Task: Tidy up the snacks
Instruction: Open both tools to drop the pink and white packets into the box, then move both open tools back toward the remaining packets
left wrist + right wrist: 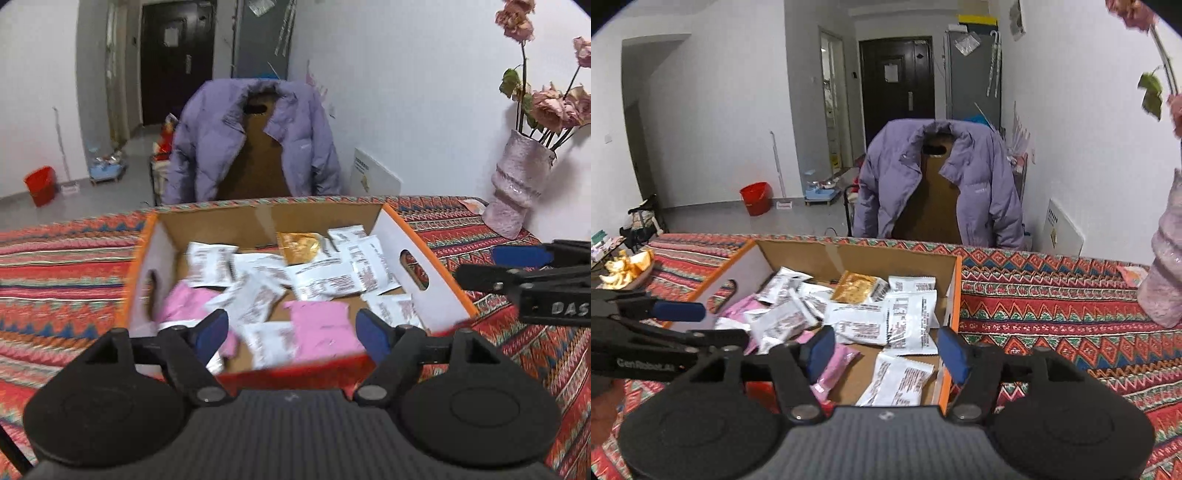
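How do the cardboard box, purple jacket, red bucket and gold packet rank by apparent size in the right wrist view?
1. Cardboard box and purple jacket: similar spread; the box is nearer, so I won't rank them.
2. Red bucket, though it stands far back.
3. Gold packet.

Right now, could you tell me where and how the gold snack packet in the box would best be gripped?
Grip the gold packet by its upper crimped edge, coming from above. It lies tilted near the cardboard box's far wall, its lower part overlapped by white packets, so only the top edge looks free. It is thin, so pinching across that edge seems safest. The right gripper is open and empty.
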Demonstrator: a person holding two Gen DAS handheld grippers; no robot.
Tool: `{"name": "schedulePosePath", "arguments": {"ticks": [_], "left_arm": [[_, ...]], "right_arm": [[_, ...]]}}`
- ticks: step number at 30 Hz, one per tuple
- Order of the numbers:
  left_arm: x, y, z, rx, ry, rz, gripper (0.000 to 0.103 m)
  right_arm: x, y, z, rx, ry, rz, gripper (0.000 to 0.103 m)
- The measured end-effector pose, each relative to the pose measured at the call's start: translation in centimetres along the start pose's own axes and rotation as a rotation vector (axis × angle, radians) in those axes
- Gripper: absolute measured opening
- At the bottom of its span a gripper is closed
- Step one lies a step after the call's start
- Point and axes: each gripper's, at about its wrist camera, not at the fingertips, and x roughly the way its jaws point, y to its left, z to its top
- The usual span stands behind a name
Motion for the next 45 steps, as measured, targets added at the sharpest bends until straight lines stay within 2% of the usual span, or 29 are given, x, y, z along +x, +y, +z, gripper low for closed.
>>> {"name": "schedulePosePath", "arguments": {"ticks": [3,6,8,13,18,21,24,31,45], "left_arm": [[-3.9,0.2,-1.3,0.002,-0.034,0.042,0.081],[-8.2,0.1,-3.2,-0.005,-0.09,0.053,0.085],[-10.8,-0.2,-4.8,-0.004,-0.116,0.06,0.09],[-16.4,-1.5,-10.6,0.042,-0.173,0.114,0.094],[-20.7,-1.7,-15.7,0.007,-0.207,0.11,0.099],[-22.6,-1.6,-18.2,-0.003,-0.213,0.13,0.1],[-23.8,-1.3,-20.0,-0.022,-0.208,0.149,0.1],[-24.5,-0.8,-22.6,-0.063,-0.181,0.155,0.1],[-22.0,-1.5,-23.2,-0.037,-0.102,0.143,0.1]], "right_arm": [[-3.1,1.2,-1.0,-0.024,-0.026,0.002,0.073],[-6.5,2.3,-2.4,-0.032,-0.067,0.007,0.083],[-8.8,3.2,-3.7,-0.033,-0.092,0.015,0.084],[-14.1,5.1,-8.1,-0.036,-0.141,0.062,0.098],[-18.8,6.4,-13.3,0.012,-0.206,0.055,0.101],[-20.8,7.1,-16.5,0.004,-0.216,-0.004,0.101],[-22.6,7.5,-19.2,0.017,-0.216,-0.068,0.102],[-24.5,8.0,-23.1,0.054,-0.181,-0.042,0.102],[-22.6,8.4,-23.8,0.065,-0.127,-0.005,0.1]]}}
